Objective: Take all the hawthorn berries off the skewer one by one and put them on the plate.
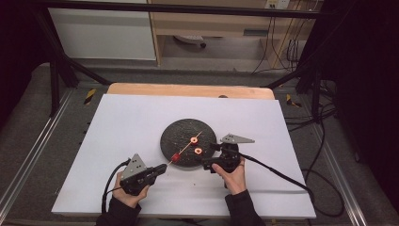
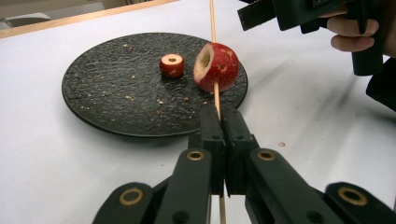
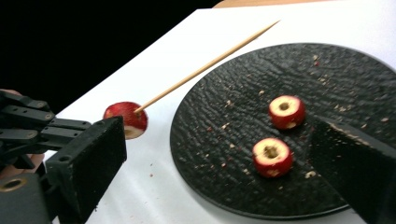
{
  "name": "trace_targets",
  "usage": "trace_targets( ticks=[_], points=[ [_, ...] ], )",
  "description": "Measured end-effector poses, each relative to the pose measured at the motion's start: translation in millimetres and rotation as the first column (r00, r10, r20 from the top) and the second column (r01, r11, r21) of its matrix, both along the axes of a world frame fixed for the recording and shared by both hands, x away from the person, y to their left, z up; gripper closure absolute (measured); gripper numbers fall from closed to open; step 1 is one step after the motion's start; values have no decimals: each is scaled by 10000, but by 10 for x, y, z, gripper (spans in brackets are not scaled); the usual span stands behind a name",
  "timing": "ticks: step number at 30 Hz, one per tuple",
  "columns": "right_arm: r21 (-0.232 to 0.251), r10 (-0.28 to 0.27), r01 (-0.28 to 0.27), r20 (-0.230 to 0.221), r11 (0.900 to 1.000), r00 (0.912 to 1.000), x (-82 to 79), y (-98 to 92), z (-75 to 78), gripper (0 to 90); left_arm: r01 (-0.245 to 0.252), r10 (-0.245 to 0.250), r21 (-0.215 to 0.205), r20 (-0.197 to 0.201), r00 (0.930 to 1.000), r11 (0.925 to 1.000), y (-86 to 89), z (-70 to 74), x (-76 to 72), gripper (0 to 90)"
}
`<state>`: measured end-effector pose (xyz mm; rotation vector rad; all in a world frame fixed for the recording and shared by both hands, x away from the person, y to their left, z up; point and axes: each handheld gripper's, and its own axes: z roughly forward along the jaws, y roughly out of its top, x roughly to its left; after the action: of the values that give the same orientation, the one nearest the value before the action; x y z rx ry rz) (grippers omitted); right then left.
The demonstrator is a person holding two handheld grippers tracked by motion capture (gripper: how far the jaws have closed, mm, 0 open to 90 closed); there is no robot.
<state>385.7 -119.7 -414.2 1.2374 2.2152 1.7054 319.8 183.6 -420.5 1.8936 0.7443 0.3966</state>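
Note:
A black round plate [image 1: 179,134] lies mid-table. My left gripper [image 1: 162,168] [image 2: 223,133] is shut on the near end of a thin wooden skewer [image 1: 187,148] [image 2: 212,18] [image 3: 205,67]. One red cored fruit piece [image 1: 175,157] [image 2: 216,66] [image 3: 126,119] is threaded on the skewer, at the plate's near-left rim. Two more red cored pieces sit on the plate, one farther [image 1: 193,140] [image 3: 286,112] and one nearer [image 1: 198,150] [image 3: 272,157]. My right gripper [image 1: 208,155] [image 3: 219,140] is open at the plate's near-right edge, its jaws either side of the nearer piece without touching it.
The plate rests on a white sheet [image 1: 117,127] that covers a wooden table [image 1: 188,89]. Crumbs dot the plate. Black frame legs [image 1: 56,70] and cables [image 1: 291,179] lie outside the sheet. Bare sheet spreads left, right and behind the plate.

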Motion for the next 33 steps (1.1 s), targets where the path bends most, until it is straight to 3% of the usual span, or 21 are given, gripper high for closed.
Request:
trace_targets(
  ticks=[9,20,24,33],
  points=[
    [89,-59,60,-112,9999,9999,-53,160,-88,44,22,-22,19,38,10000,10000,-41,-4,2,883],
    [144,-15,18,-163,9999,9999,-55,310,-54,67,-7,7,1,110,9999,10000,-113,-9,13,883],
    [181,309,-303,-309,9994,9990,-57,368,-68,133,48,-48,24,122,9999,10000,-148,-11,8,883],
    [559,776,-748,-500,9956,9957,-53,411,-96,391,160,-160,-1,210,9997,9999,-197,-13,-17,883]
  ],
)
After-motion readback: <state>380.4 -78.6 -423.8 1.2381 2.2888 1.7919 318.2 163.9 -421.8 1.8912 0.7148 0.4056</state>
